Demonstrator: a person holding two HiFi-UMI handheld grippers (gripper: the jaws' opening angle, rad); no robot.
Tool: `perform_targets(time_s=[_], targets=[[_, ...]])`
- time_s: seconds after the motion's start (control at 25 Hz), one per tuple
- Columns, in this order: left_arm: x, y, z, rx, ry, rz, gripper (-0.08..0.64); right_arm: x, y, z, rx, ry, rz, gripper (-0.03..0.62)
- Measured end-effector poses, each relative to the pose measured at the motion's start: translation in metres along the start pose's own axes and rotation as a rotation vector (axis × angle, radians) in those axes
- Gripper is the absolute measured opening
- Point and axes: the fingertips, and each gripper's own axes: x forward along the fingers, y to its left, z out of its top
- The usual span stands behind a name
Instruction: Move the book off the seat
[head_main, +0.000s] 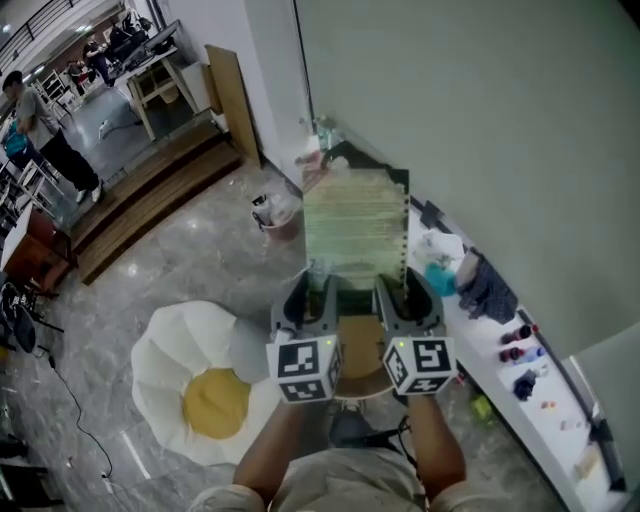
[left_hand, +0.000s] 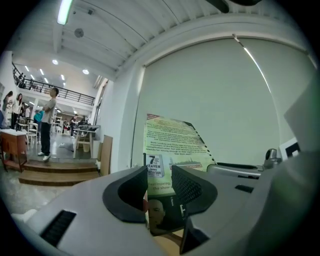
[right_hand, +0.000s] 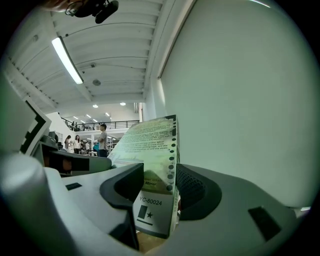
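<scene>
Both grippers hold a green-covered book out in front of me, back cover up, tilted up towards the wall. My left gripper is shut on its near left part, and my right gripper is shut on its near right edge. In the left gripper view the book stands between the dark pads of the left gripper. The right gripper view has the book, with its dotted edge and barcode label, clamped in the right gripper. The round wooden seat shows below, between the two grippers.
A white and yellow egg-shaped cushion lies on the floor to the left. A white ledge with small items runs along the wall at right. A small bin stands by the wall ahead. Wooden steps and a person are at far left.
</scene>
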Motion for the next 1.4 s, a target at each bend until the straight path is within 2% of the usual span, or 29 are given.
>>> perform_targets(time_s=[0.28,0.56,0.92,1.4], targets=[[0.027,0.002,-0.046,-0.015,0.105,0.007,0.155,0.018,-0.017,-0.049,0.042,0.099,-0.004,0.21],[0.053,0.023,-0.123,-0.062,0.237,0.004,0.156,0.038,-0.02,-0.126,0.06,0.226,-0.019,0.21],[0.08,0.049,-0.256,-0.112,0.428,0.008,0.155,0.055,-0.023,-0.263,0.127,0.415,-0.038,0.21],[0.103,0.067,-0.443,-0.171,0.628,0.009,0.155,0.058,-0.035,-0.449,0.175,0.608,-0.059,0.21]])
